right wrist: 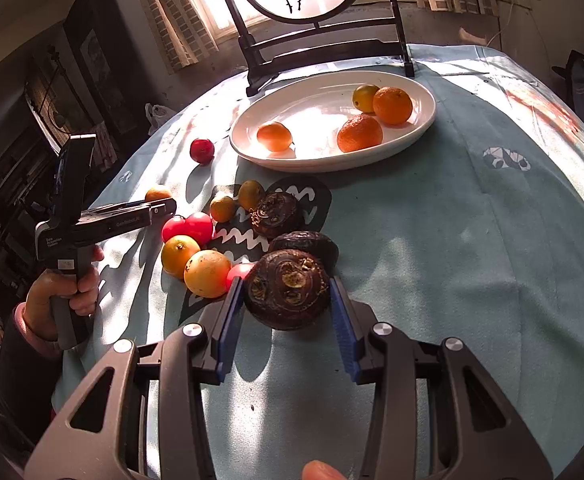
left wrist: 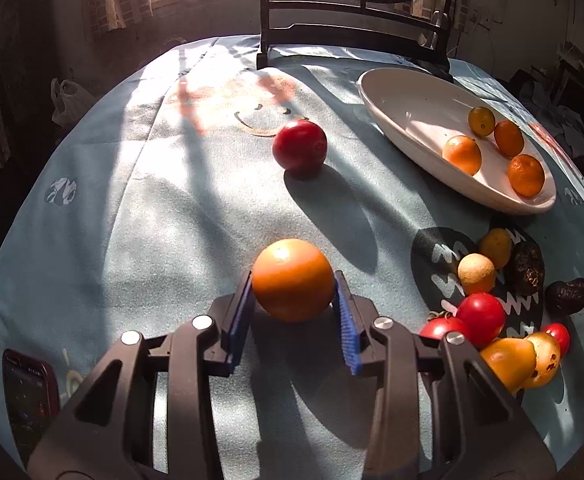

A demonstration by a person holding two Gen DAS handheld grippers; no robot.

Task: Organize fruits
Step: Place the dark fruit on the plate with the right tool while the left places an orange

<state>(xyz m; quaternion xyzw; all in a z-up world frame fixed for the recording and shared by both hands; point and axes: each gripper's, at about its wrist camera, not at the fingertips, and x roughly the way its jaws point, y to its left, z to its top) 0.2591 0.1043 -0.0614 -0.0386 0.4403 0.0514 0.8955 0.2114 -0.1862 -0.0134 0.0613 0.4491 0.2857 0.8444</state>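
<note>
My left gripper is shut on a large orange, its blue pads against both sides, just above the blue tablecloth. From the right wrist view that gripper shows at the left with the orange at its tip, held by a hand. My right gripper is shut on a dark brown, rough round fruit that rests on the cloth. A white oval dish holds several small oranges.
A red apple lies alone mid-table. A heap of tomatoes, yellow-orange fruits and two more dark fruits sits left of my right gripper. A dark wooden stand rises behind the dish. A phone lies near the left edge.
</note>
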